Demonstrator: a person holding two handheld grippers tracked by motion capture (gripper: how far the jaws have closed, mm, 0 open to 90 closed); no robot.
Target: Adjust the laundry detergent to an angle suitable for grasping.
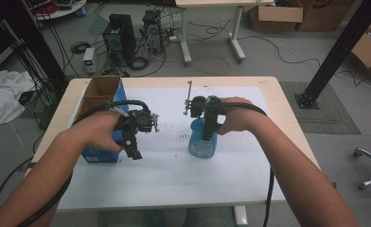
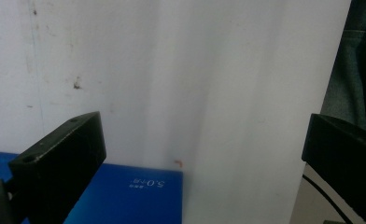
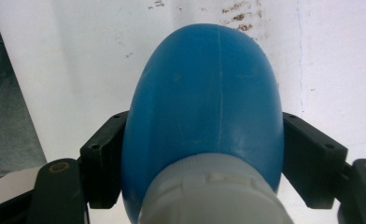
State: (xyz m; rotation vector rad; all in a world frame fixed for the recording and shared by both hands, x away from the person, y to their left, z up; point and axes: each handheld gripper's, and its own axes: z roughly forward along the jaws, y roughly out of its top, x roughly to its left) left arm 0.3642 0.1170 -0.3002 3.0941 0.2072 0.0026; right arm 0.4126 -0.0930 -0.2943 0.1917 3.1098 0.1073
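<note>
item: blue spray bottle [image 3: 204, 107], upright on white sheet [image 1: 174, 170] mid-table. right gripper [image 1: 207, 124] jaws clamped on its body: grasp done, lift pending. left gripper [image 1: 135, 137] jaws released beside blue carton [image 1: 101, 94].

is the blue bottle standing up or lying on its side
Standing upright. In the high view the blue bottle rests on its base on the white sheet, and the right gripper clamps its shoulders from above.

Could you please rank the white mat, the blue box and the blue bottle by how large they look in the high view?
1. white mat
2. blue box
3. blue bottle, partly hidden by the right gripper
</note>
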